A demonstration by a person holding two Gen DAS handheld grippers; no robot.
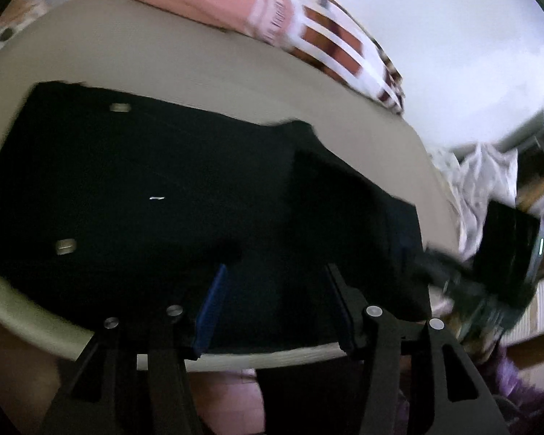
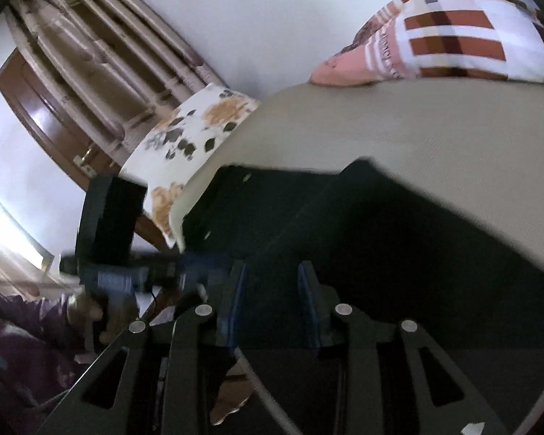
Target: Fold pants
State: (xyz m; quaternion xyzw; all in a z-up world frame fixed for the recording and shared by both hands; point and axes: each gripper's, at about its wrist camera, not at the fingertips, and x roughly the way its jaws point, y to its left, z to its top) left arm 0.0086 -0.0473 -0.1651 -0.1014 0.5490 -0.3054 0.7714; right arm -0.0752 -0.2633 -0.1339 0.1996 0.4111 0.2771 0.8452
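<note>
left wrist: black pants (image 1: 156, 188) lie on beige bed (image 1: 163, 61), left gripper (image 1: 275, 290) fingers parted at near edge, holding nothing | right wrist: right gripper (image 2: 272, 286) parted too (frames blurred) | step: judged mid-fold; next, pinch an edge

pants (image 1: 156, 181): black matt cloth, two dull metal buttons (image 1: 66, 245) ahead-left of the left gripper (image 1: 275, 304). bed sheet (image 2: 399, 137): beige matt woven cloth beyond the fingers. gripper arms matt black plastic, shiny metal pins; finger pads (image 2: 235, 301) blue, rubbery-looking. checked pillow (image 2: 453, 36): soft cloth. door (image 2: 36, 108): glossy brown wood, far left.
</note>
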